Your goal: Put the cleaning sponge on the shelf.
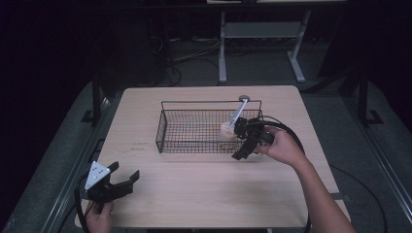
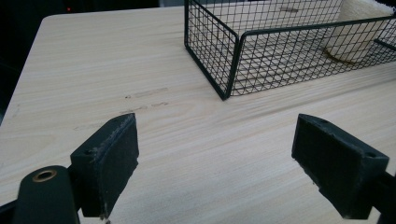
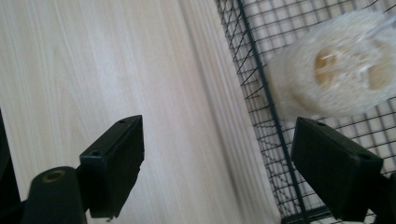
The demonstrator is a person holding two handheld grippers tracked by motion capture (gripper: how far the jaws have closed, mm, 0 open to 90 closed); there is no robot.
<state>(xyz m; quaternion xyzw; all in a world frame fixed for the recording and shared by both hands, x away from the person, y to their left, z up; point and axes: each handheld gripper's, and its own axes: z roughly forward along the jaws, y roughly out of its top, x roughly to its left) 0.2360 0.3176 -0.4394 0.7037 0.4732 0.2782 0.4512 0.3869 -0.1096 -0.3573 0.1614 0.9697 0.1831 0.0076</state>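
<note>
On the high view: pale wooden table (image 1: 194, 189) in a dark room, a white-legged desk frame (image 1: 262, 34) behind; wire basket (image 1: 194, 128) mid-table.
Brush: loofah brush (image 1: 228, 127) lies in the basket's right end, handle on the rim, right gripper (image 1: 245, 141) just beside it.
Left gripper view: left gripper (image 2: 215, 154) jaws apart over bare wood, basket well ahead.
Right gripper view: jaws apart, straddling the basket's edge; brush head just beyond the right jaw.

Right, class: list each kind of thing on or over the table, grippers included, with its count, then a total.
Wire basket: 1
Long-handled brush, its pale head in the basket: 1
Handheld grippers, left gripper and right gripper: 2
Total: 4
</note>
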